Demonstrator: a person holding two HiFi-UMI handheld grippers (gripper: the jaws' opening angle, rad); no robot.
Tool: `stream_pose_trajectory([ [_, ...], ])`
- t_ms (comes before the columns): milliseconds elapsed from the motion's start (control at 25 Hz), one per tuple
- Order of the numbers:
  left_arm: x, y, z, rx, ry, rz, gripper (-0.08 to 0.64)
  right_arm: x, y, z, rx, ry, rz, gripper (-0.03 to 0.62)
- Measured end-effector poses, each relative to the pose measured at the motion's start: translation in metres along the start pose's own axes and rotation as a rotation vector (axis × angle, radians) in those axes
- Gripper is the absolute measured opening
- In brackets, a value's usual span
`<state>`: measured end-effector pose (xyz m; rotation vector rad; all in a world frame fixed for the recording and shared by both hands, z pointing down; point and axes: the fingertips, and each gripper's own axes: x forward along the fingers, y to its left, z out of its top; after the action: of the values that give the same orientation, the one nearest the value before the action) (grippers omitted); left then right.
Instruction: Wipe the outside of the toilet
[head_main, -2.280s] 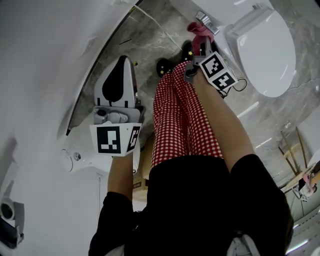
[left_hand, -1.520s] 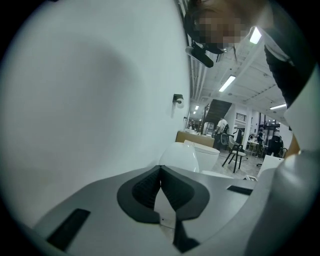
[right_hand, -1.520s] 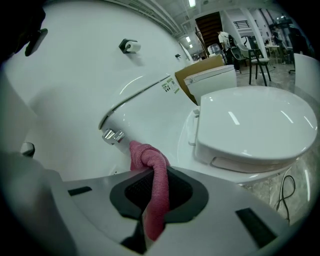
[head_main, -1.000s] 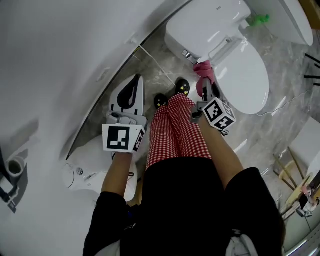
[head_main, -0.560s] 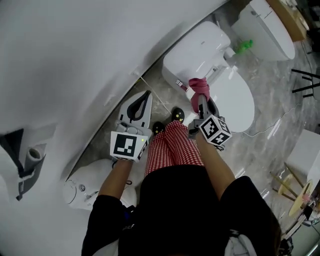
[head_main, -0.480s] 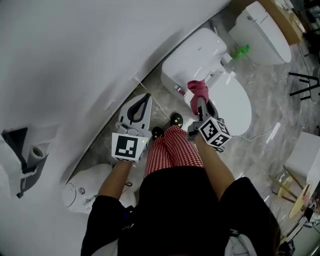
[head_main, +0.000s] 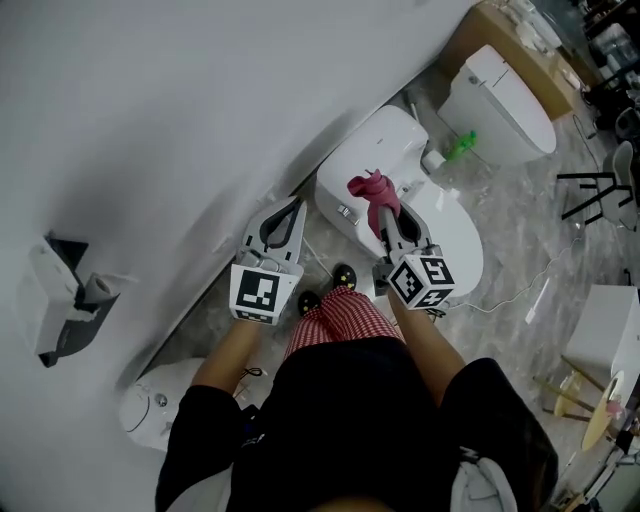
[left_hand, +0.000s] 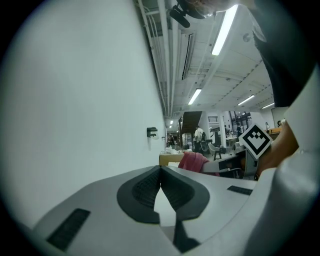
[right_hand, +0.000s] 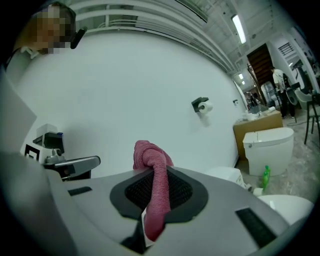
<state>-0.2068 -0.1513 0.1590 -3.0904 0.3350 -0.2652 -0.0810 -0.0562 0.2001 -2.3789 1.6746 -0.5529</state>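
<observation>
The near white toilet stands against the wall, its lid down. My right gripper is held in the air over the toilet's front left side and is shut on a pink cloth, which bunches above the jaws. In the right gripper view the pink cloth runs down between the black pads. My left gripper is to the left of it, shut and holding nothing, pointing at the base of the wall. In the left gripper view my left gripper has its tips together.
A second toilet stands farther along the wall by a cardboard box, with a green bottle between the two toilets. A paper holder hangs on the wall at left. A white fixture lies lower left. The person's legs in red check trousers are below.
The head view has swung so the near toilet sits farther off and a second toilet shows. Both grippers have risen and point along the wall; the cloth stays clamped.
</observation>
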Motion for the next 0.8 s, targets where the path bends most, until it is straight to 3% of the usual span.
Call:
stream_pose_trajectory([
  [480, 0.007, -0.006, 0.04, 0.005, -0.077, -0.05, 0.009, 0.007, 0.045, 0.059, -0.103, -0.063, 0.122, 0.055],
  [800, 0.001, 0.014, 0.054, 0.003, -0.089, 0.077, 0.009, 0.025, 0.071, 0.079, -0.145, -0.058, 0.29, 0.055],
])
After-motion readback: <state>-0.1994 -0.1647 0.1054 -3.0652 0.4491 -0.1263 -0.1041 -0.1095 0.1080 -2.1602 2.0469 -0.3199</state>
